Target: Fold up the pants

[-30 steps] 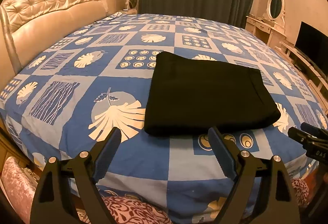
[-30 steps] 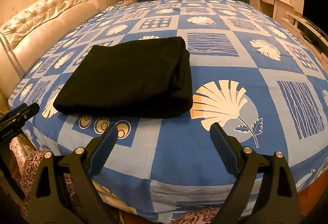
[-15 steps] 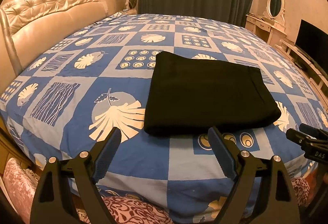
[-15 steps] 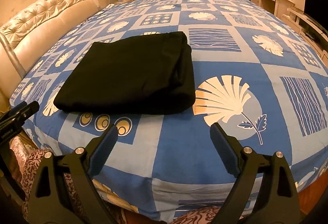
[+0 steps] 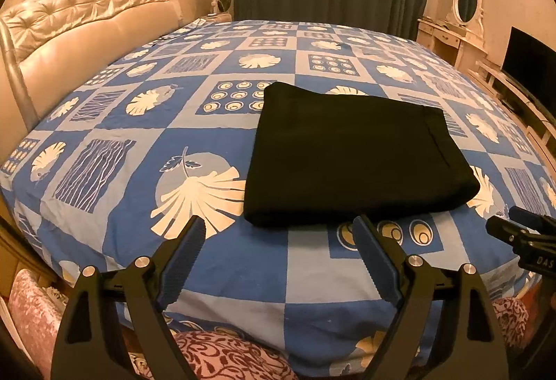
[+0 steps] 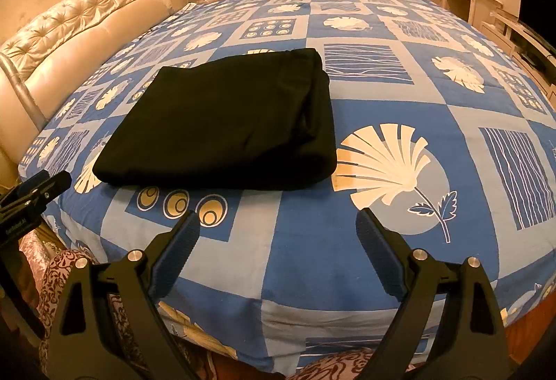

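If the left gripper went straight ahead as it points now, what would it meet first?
Probably the near edge of the folded black pants; the open left gripper aims there, though depth is unclear.

1. Pants [image 5: 351, 154]: folded black bundle; inner layers and the underside are hidden, and the dark cloth obscures the number of folds.
2. Bedspread [image 5: 215, 275]: near edge drops out of sight behind both grippers.
3. Lettering on the right gripper [image 5: 521, 234], at the left view's right edge: cut off.
4. Television [image 6: 537, 2], far right: cropped by the frame.
5. Headboard [image 6: 69, 32]: left end cut off.
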Demonstrator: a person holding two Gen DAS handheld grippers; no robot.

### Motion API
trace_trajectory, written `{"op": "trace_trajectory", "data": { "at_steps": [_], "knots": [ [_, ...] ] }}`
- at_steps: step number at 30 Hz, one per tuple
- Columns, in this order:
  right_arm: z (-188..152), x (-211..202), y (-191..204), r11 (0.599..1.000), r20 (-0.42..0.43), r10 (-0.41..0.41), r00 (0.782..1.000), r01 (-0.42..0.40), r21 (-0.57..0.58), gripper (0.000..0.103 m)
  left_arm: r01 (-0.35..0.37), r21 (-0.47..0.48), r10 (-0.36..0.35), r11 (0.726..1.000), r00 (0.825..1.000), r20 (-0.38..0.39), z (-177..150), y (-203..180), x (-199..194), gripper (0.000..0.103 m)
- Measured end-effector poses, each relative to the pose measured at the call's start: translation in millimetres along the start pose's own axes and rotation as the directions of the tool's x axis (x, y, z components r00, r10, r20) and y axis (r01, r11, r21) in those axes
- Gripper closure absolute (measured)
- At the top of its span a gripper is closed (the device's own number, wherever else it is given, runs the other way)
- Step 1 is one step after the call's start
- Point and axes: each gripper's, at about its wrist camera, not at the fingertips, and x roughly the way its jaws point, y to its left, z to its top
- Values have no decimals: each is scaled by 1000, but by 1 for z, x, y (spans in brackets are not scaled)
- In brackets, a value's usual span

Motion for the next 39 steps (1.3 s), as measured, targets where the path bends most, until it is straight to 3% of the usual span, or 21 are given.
{"op": "trace_trajectory", "data": {
  "at_steps": [18, 25, 28, 33, 36, 39],
  "knots": [
    [0, 1, 0, 1000, -8, 5, 1000, -5, -1, 12, 33, 7, -33, 999, 999, -6, -3, -8, -1, 18],
    [-1, 3, 2, 1000, -14, 10, 1000, -10, -2, 12, -75, -11, 75, 997, 996, -43, -6, -12, 2, 17],
    [-1, 3, 2, 1000, -14, 10, 1000, -10, -2, 12, -114, 1, 114, 993, 993, 0, -8, -15, -4, 17],
    [-3, 6, 1, 1000, -26, 15, 1000, -15, 0, 12, -51, 153, 40, 987, 996, 76, 2, -31, -18, 17],
    [-2, 6, -5, 999, -36, 27, 999, -27, 19, 12, -5, 135, -7, 991, 996, 94, 12, -25, -22, 17],
    [8, 8, -22, 997, -46, 51, 998, -47, 64, 12, 86, 107, -91, 991, 995, 34, 31, -4, -8, 17]
  ]
}}
